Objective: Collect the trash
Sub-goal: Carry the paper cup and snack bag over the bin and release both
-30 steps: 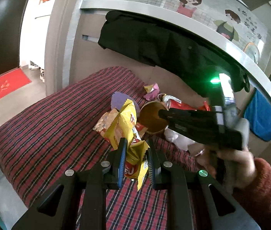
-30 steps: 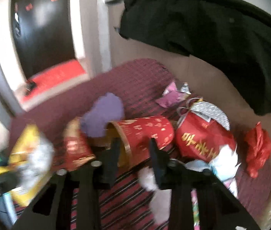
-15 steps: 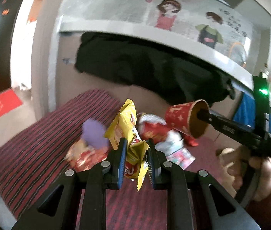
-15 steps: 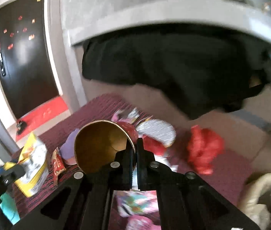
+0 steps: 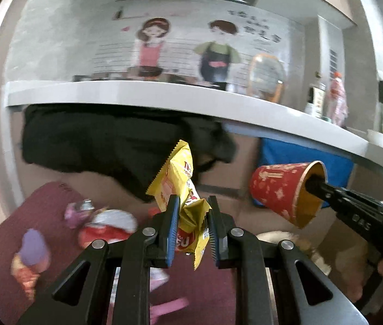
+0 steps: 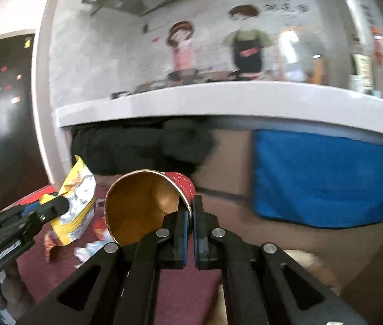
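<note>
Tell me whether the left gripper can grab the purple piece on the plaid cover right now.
Probably not. The left gripper is shut on the yellow snack bag, lifted clear of the cover, so its jaws are full. The purple piece lies unobstructed below.

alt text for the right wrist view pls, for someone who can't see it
The right gripper pinches the rim of a red paper cup, its brown inside facing the camera. At left, the left gripper holds a yellow snack wrapper above a maroon cloth.

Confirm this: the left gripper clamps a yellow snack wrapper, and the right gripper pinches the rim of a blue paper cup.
The cup's colour is wrong. The left gripper does clamp the yellow snack wrapper, but the right gripper pinches the rim of a red paper cup with a brown inside; the left wrist view shows it.
</note>
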Demonstrator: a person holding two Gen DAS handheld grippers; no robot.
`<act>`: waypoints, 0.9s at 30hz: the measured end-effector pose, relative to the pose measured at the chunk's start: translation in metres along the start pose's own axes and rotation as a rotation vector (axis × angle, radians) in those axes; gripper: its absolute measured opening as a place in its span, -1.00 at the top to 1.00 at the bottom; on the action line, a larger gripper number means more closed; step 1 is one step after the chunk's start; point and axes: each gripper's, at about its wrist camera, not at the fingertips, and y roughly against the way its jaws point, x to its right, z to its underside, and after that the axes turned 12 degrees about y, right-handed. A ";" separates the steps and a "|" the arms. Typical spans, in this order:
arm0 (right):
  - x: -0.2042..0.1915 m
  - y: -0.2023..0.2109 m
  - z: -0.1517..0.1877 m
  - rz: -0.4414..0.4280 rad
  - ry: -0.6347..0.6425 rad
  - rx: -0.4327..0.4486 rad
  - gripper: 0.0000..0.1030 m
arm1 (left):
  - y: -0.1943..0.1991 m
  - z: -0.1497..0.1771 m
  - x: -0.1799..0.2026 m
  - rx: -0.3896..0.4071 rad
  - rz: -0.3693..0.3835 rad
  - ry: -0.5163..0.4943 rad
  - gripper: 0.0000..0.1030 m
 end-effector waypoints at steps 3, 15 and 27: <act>0.033 0.015 0.013 0.063 -0.019 -0.001 0.96 | -0.020 0.012 0.037 -0.016 0.032 -0.036 0.59; 0.108 0.037 0.069 0.156 -0.162 -0.044 0.96 | -0.071 0.060 0.103 -0.145 0.113 -0.094 0.59; 0.120 0.017 0.110 0.138 -0.216 -0.083 0.96 | -0.103 0.085 0.111 -0.216 0.119 -0.115 0.59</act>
